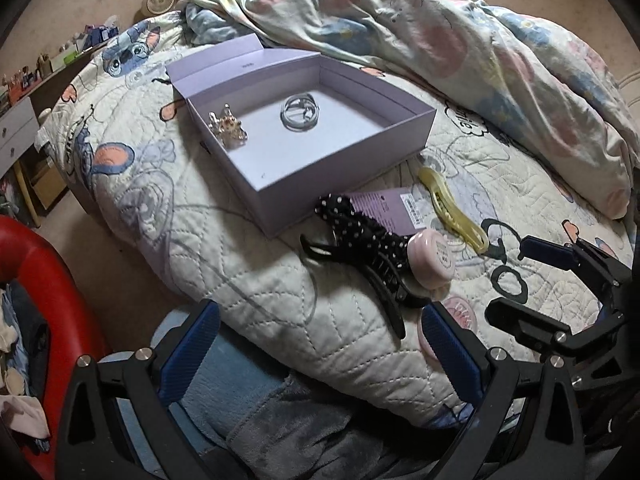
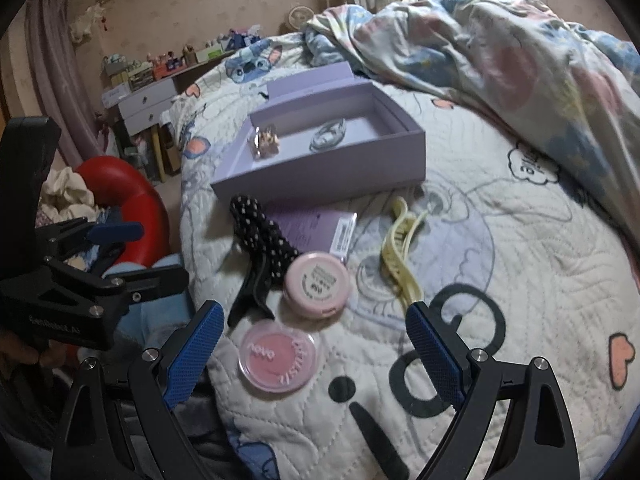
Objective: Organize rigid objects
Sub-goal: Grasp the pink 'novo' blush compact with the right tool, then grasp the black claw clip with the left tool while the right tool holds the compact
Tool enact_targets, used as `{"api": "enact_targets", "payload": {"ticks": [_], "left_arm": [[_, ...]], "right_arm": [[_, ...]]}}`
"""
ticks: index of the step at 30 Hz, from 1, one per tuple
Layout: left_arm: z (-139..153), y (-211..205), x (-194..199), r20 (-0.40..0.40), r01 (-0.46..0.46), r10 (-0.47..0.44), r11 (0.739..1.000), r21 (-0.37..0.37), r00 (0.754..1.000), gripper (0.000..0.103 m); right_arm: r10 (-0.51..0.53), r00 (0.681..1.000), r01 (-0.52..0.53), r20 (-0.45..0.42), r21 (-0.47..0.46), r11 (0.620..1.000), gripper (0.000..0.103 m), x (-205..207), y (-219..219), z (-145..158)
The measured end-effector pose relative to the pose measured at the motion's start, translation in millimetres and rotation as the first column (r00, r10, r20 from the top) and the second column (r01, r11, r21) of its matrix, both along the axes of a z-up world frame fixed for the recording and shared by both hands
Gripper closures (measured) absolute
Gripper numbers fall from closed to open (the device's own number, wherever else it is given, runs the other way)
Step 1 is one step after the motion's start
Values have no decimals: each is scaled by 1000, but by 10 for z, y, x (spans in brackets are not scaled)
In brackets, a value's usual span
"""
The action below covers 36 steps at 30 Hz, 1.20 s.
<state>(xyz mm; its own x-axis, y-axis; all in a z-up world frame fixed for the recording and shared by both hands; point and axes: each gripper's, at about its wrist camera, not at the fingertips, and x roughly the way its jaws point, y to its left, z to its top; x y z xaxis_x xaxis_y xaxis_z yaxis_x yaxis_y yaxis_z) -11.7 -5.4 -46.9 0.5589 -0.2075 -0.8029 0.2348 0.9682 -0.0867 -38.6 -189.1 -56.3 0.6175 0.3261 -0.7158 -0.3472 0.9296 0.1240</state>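
An open lilac box (image 1: 256,184) (image 2: 320,178) lies on the quilted bed, holding a gold hair clip (image 1: 227,127) (image 2: 265,141) and a clear round clip (image 1: 299,113) (image 2: 329,134). In front of it lie a black polka-dot claw clip (image 1: 360,240) (image 2: 264,244), a small lilac carton (image 1: 394,208) (image 2: 312,229), a yellow claw clip (image 1: 450,204) (image 2: 398,256), a pink compact (image 1: 434,262) (image 2: 318,284) and a clear pink blush pot (image 2: 277,356). My left gripper (image 1: 318,356) is open and empty near the bed's edge. My right gripper (image 2: 314,354) is open, straddling the blush pot.
A rumpled floral duvet (image 1: 420,32) (image 2: 500,52) covers the far right of the bed. A red ring-shaped seat (image 1: 36,264) (image 2: 132,196) stands on the floor at left. A white drawer desk (image 2: 144,100) with small items lines the wall.
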Motion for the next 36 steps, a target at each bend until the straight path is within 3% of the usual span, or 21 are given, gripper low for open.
{"api": "enact_targets", "payload": {"ticks": [11, 17, 20, 25, 30, 36], "left_arm": [[-190, 90, 28, -45, 1, -2, 1000, -21, 999, 1], [-245, 89, 58, -37, 29, -30, 999, -23, 999, 1], [-247, 63, 72, -28, 50, -50, 999, -18, 998, 1], [-276, -3, 127, -37, 74, -75, 997, -30, 996, 1], [-306, -73, 203, -50, 90, -93, 994, -67, 994, 1], [-356, -180, 303, -66, 92, -99, 992, -91, 993, 1]], "right_arm": [[28, 998, -29, -64, -23, 999, 11, -28, 125, -274], [58, 994, -62, -93, -50, 997, 19, -50, 256, -420], [59, 994, -67, -92, -81, 994, 25, -44, 297, -466], [86, 993, -94, -84, -95, 991, 47, -37, 295, -471], [93, 990, -99, -109, -52, 994, 47, 6, 196, -454], [52, 993, -60, -102, -76, 995, 47, 30, 74, -396]]}}
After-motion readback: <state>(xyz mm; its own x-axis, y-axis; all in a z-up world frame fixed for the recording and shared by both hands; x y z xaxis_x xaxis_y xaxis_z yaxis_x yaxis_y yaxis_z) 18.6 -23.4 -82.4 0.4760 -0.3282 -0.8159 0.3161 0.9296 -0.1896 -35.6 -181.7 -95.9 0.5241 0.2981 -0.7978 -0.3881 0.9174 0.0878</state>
